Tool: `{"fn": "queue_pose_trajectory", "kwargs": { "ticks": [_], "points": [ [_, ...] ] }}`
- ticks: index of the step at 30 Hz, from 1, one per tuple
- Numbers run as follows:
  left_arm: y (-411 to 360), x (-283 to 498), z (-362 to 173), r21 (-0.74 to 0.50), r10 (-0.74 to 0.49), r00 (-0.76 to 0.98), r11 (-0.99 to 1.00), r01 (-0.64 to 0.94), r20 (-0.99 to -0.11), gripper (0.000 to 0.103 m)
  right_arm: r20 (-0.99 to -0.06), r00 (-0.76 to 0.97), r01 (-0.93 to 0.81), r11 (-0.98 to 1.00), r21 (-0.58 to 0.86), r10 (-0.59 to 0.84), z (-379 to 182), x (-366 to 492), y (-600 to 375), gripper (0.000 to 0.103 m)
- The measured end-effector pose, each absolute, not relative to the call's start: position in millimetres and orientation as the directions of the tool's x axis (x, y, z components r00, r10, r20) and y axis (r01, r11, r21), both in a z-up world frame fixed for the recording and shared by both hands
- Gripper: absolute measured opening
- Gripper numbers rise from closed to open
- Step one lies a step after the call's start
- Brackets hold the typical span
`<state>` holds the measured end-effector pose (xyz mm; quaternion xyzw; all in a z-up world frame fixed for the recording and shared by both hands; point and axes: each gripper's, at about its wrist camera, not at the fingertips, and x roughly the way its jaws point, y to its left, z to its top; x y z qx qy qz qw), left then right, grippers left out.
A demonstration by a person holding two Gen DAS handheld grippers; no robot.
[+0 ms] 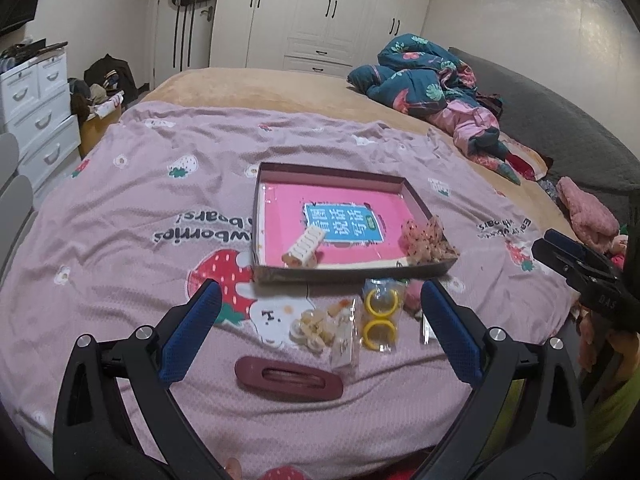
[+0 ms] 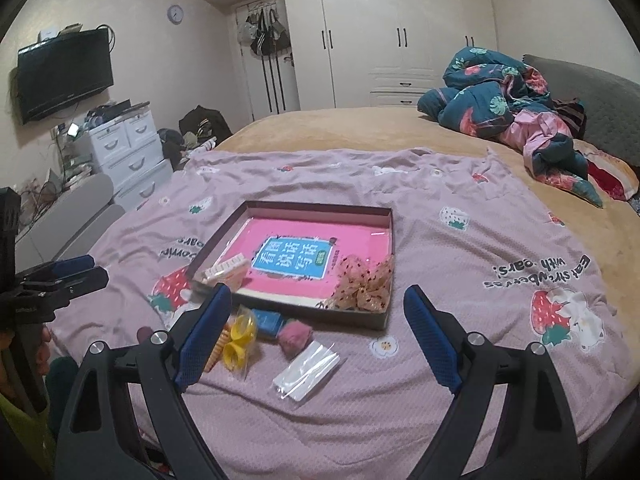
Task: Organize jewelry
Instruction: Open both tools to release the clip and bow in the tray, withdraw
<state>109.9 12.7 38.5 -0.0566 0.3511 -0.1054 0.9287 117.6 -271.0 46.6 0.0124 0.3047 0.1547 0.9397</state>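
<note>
A shallow dark box [image 1: 336, 274] [image 2: 294, 314] with a pink book inside lies on the pink strawberry sheet. In it are a white claw clip [image 1: 305, 247] [image 2: 226, 269] and a dotted bow scrunchie [image 1: 427, 240] [image 2: 362, 285]. In front lie a maroon hair clip [image 1: 289, 381], a beige clip [image 1: 314, 329], bagged yellow rings [image 1: 380, 316] [image 2: 239, 340], a pink scrunchie [image 2: 295, 338] and a clear packet [image 2: 306, 369]. My left gripper [image 1: 320, 316] is open and empty above these loose items. My right gripper [image 2: 318, 324] is open and empty over them too.
A crumpled floral quilt [image 1: 424, 74] [image 2: 508, 98] lies at the bed's far right. White drawers [image 1: 36, 108] [image 2: 128, 152] stand left of the bed. A wardrobe [image 2: 400, 32] fills the back wall. A blue box [image 2: 269, 321] sits by the tray's front wall.
</note>
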Motion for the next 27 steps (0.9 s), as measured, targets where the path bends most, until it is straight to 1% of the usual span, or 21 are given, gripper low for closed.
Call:
{"fn": "queue_pose_trajectory", "kwargs": {
  "ticks": [5,14,20,22,23,24,25,27],
  "points": [
    [12,102,30,-0.180,-0.238,0.716,0.971,0.157,-0.656,0.093,-0.591,0.749,-0.297,0.949,0.105,0.299,37,110,-268,0.087],
    [8,94,2,-0.204,-0.260,0.652,0.965,0.163,-0.712,0.093,-0.641,0.707,-0.316,0.944,0.091,0.299,14,105,-261,0.087],
    [-1,97,-23,-0.230,-0.300,0.591,0.954,0.192,-0.749,0.092,-0.687,0.663,-0.320,0.942,0.099,0.297,-8,109,-258,0.087],
    [-4,102,-36,-0.243,-0.311,0.561,0.950,0.194,-0.767,0.081,-0.698,0.654,-0.319,0.943,0.097,0.293,-14,110,-257,0.087],
    [-6,103,-39,-0.244,-0.313,0.555,0.950,0.197,-0.771,0.077,-0.701,0.651,-0.318,0.943,0.095,0.290,-16,110,-258,0.087],
    [-8,105,-44,-0.243,-0.314,0.543,0.949,0.201,-0.779,0.071,-0.704,0.649,-0.317,0.944,0.094,0.288,-18,111,-258,0.087],
    [-10,107,-48,-0.244,-0.315,0.531,0.949,0.200,-0.787,0.062,-0.706,0.647,-0.315,0.944,0.095,0.287,-19,112,-259,0.087],
    [-15,109,-53,-0.247,-0.326,0.516,0.944,0.217,-0.792,0.055,-0.713,0.642,-0.307,0.947,0.097,0.282,-23,114,-261,0.087]
  ]
}}
